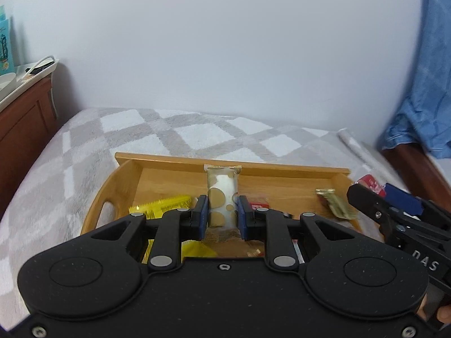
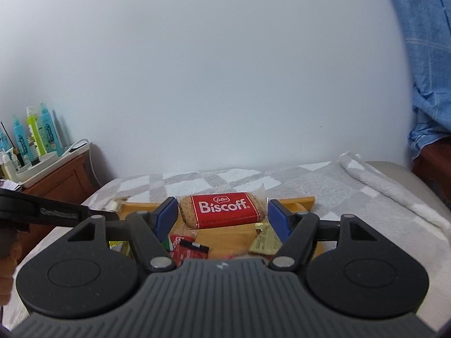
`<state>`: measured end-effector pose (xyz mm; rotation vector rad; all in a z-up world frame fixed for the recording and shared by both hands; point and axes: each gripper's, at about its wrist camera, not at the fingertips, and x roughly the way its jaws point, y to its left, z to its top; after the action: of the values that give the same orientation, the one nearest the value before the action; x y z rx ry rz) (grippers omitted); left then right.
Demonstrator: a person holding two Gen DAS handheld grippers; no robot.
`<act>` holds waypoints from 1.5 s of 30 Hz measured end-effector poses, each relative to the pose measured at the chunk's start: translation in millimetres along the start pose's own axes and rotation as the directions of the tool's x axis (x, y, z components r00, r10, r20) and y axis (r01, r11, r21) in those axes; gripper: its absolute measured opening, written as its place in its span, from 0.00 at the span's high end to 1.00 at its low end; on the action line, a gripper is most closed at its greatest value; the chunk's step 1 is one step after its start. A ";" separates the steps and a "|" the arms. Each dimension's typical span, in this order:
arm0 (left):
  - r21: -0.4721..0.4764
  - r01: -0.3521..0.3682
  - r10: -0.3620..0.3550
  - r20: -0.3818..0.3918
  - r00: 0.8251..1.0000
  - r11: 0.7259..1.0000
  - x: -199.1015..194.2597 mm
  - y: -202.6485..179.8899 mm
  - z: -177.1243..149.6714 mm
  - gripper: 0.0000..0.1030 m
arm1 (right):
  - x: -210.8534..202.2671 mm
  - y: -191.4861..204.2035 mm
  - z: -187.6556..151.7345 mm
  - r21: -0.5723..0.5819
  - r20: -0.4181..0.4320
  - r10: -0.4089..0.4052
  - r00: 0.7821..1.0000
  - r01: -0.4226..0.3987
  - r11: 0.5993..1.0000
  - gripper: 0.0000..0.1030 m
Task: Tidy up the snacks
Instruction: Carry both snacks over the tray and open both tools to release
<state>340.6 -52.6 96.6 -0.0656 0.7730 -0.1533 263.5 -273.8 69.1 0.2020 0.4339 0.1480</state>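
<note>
Clearly both hands carry snacks above the wooden tray (image 1: 282, 173), which sits on a grey-and-white checked blanket (image 1: 84, 152); going from the left, a yellow packet (image 1: 166, 205) already lies in the tray near its cut-out handle, so the tray seems to be the collecting place. Next, the left gripper (image 1: 222, 217) has its jaws clamped on a white wrapper with gold dots (image 1: 222, 197), held upright by its lower half so the sealed top end stands free above the pads; no writing on it can be read. Further right, a gold-wrapped piece (image 1: 335, 202) lies on the tray floor by the right wall. In the right wrist view, the right gripper (image 2: 222, 217) stands half spread with a red Biscoff packet (image 2: 224, 209) lying crosswise between the blue pads (image 2: 277, 219); the clear wrapper ends reach toward them, and the grip is probably on the packet's ends, though contact is not plainly shown. The label reads "Lotus Biscoff"; the small print beneath is too fine to read. Both packets likely go into the tray next.
</note>
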 end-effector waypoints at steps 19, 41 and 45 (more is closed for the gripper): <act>0.006 -0.058 0.058 -0.025 0.998 0.998 63.8 2.6 3.1 0.80 | 60.2 -8.0 -12.5 0.012 -0.085 -0.046 0.995 0.047 0.999 0.30; 0.020 -0.068 0.069 -0.066 0.995 0.997 86.3 9.9 13.3 0.80 | 78.8 -8.4 -11.1 -0.011 -0.185 -0.070 0.980 0.070 0.998 0.30; 0.039 -0.070 0.073 -0.072 0.995 0.997 88.2 7.3 11.6 0.80 | 80.2 -4.2 -10.8 -0.037 -0.193 -0.080 0.978 0.074 0.997 0.30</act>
<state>411.7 -59.6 43.1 0.0020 0.8441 -0.1021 331.2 -261.3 26.4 0.1414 0.6326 0.0984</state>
